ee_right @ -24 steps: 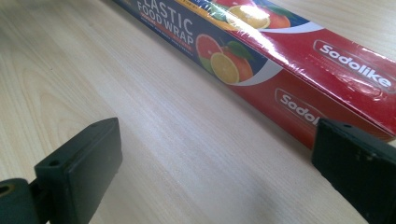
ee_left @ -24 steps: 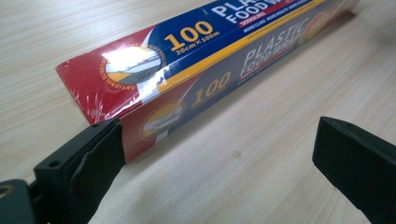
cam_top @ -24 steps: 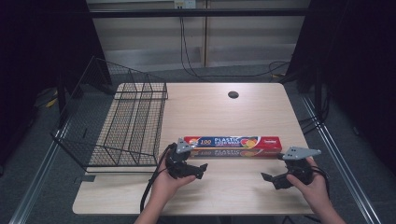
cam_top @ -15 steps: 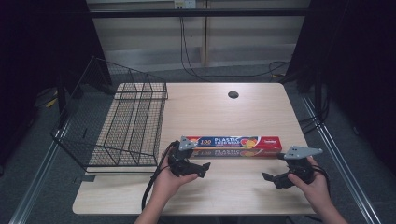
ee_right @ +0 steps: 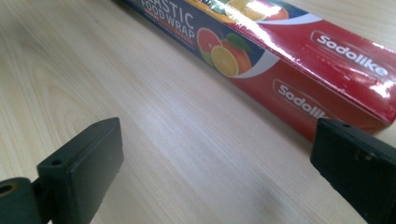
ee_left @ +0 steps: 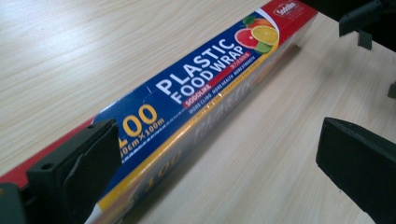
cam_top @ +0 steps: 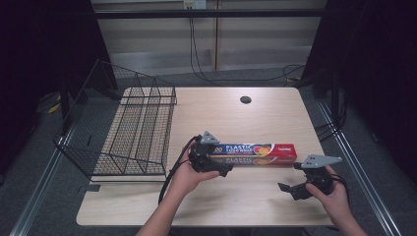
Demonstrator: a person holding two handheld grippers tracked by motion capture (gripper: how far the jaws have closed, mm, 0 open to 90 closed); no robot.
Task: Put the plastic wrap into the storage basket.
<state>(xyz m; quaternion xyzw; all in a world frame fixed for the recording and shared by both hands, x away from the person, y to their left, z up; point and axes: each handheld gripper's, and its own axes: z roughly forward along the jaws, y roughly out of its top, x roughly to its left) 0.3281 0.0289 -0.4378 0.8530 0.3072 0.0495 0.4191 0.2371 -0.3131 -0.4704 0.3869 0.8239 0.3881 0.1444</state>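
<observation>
A long box of plastic food wrap, blue and red with fruit pictures, lies flat across the middle of the wooden table. My left gripper is at the box's left end, open. In the left gripper view the box runs between the two jaws of the left gripper, close against the left one. My right gripper is open just in front of the box's right end, not touching it. The right gripper view shows the right gripper with bare table between its jaws and the box's red end just ahead.
A black wire basket stands on the table's left side, its near edge close to my left hand. A small round hole marks the far part of the tabletop. The left gripper's cable trails toward the front edge.
My left gripper has moved forward and to the right, up to the box's left end, and now straddles it. The right gripper has stayed almost where it was.
</observation>
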